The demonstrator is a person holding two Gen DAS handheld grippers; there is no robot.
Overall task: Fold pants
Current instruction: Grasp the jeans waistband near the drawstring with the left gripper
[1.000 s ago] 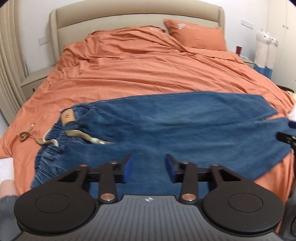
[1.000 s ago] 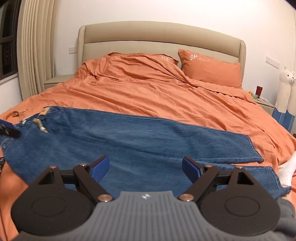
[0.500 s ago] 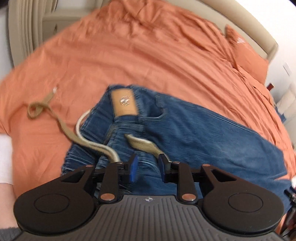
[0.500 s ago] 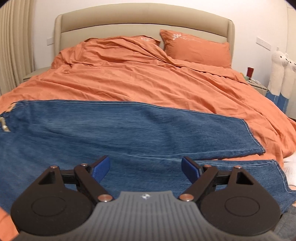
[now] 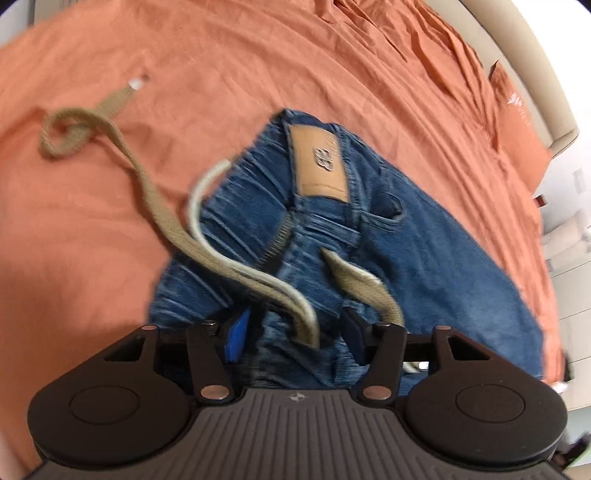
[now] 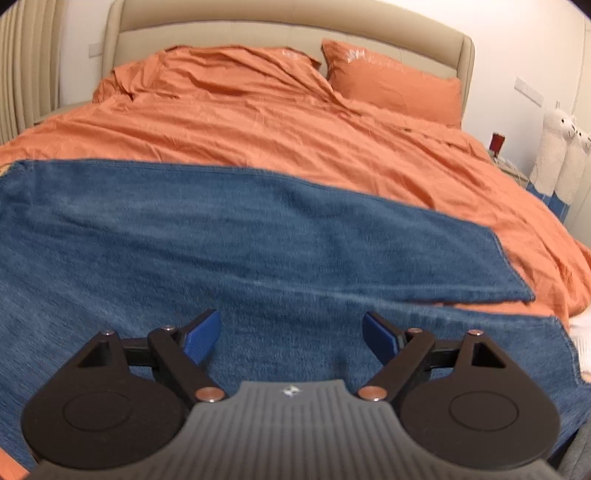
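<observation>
Blue jeans point(image 5: 424, 251) lie flat across an orange bed. In the left wrist view I see the waistband with a tan leather patch point(image 5: 319, 162) and a khaki drawstring point(image 5: 155, 206) trailing left onto the bedding. My left gripper point(image 5: 293, 338) is open, low over the waistband, with the drawstring and denim between its fingers. In the right wrist view the jeans legs point(image 6: 258, 251) stretch left to right, hems point(image 6: 513, 273) at the right. My right gripper point(image 6: 291, 334) is wide open, just above the near leg.
The orange duvet point(image 6: 295, 136) covers the bed, with a pillow point(image 6: 395, 85) and beige headboard point(image 6: 258, 22) at the far end. White plush toys point(image 6: 557, 147) stand by a nightstand at the right. Beige curtains point(image 6: 22, 70) hang at the left.
My left gripper has swung left and down from the jeans' middle to the waistband, and its fingers have widened over the last half second. My right gripper has dropped closer to the near leg.
</observation>
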